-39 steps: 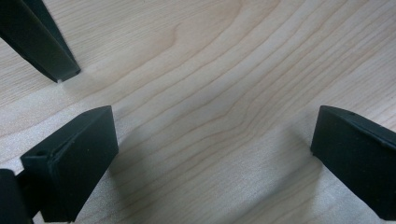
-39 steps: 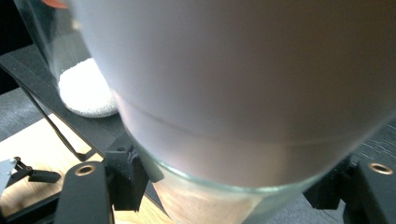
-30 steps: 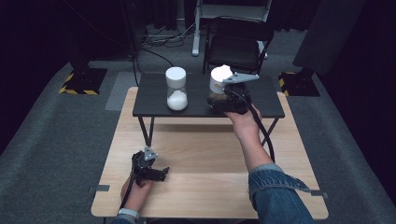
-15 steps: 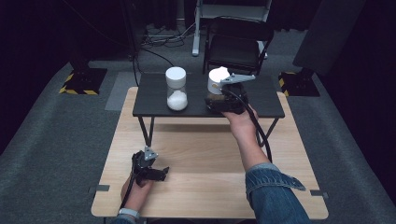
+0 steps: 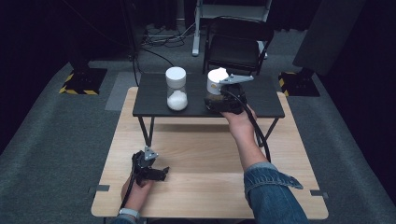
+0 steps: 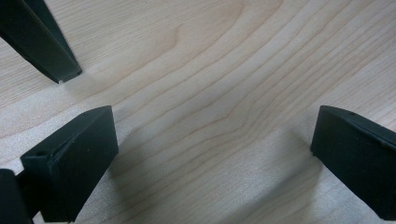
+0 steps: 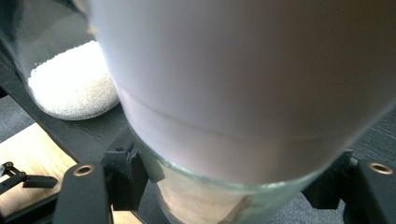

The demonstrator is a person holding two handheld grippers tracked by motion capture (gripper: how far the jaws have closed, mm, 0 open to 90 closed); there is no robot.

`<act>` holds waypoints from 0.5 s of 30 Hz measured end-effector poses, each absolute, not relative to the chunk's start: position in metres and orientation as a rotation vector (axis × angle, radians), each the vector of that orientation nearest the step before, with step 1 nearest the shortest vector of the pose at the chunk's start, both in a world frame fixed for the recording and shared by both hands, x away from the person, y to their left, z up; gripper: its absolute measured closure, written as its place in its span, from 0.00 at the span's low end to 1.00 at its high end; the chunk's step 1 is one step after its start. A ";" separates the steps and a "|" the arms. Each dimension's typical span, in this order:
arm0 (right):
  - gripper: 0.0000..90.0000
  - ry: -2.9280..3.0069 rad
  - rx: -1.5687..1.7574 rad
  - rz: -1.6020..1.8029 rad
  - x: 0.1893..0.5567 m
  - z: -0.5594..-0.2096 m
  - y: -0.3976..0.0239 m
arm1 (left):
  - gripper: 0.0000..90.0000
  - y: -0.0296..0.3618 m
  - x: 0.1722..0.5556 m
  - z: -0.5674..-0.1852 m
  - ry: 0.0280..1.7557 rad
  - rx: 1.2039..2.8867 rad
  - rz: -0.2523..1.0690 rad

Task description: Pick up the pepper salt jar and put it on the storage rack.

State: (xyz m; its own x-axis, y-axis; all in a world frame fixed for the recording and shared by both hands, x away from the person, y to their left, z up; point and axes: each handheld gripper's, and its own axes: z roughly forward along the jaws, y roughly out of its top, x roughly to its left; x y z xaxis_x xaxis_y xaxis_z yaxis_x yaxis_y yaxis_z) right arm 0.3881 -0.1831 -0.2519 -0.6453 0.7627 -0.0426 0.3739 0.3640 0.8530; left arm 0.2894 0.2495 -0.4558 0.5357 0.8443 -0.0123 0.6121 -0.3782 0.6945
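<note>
Two white-lidded clear glass jars stood on the small black raised shelf (image 5: pixel 154 100) atop the pale wooden table (image 5: pixel 205 186). The right gripper (image 5: pixel 219 100) clamped one jar (image 5: pixel 215 84); the other jar (image 5: pixel 176 88), holding white grains, stood beside it. The left gripper (image 5: pixel 159 173) rested open on the table.

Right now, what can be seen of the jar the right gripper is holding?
The jar is clear glass with a tall white lid, standing upright on the small black table, right of a second jar holding white grains. The right gripper is shut on its glass body below the lid. The right gripper view shows something tan inside; what it is cannot be told.
</note>
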 end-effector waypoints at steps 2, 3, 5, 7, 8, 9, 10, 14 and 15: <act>0.33 2.195 0.979 1.196 0.387 -0.252 -0.182 | 0.01 0.249 0.290 -0.455 1.173 2.124 0.457; 0.33 2.194 0.977 1.197 0.387 -0.252 -0.183 | 0.01 0.249 0.289 -0.456 1.173 2.123 0.459; 0.31 2.189 0.974 1.202 0.386 -0.253 -0.183 | 0.01 0.249 0.289 -0.456 1.174 2.116 0.459; 0.24 2.181 0.976 1.220 0.385 -0.255 -0.185 | 0.01 0.249 0.289 -0.456 1.174 2.117 0.460; 0.21 2.180 0.981 1.222 0.385 -0.255 -0.186 | 0.01 0.249 0.289 -0.456 1.174 2.117 0.460; 0.18 2.173 0.986 1.221 0.383 -0.255 -0.186 | 0.01 0.249 0.289 -0.456 1.173 2.117 0.460; 0.17 2.165 0.983 1.227 0.381 -0.256 -0.187 | 0.01 0.249 0.289 -0.457 1.173 2.117 0.461; 0.11 2.147 0.975 1.236 0.371 -0.256 -0.193 | 0.01 0.249 0.289 -0.457 1.173 2.116 0.463; 0.09 2.141 0.976 1.245 0.368 -0.256 -0.197 | 0.01 0.249 0.289 -0.457 1.173 2.117 0.463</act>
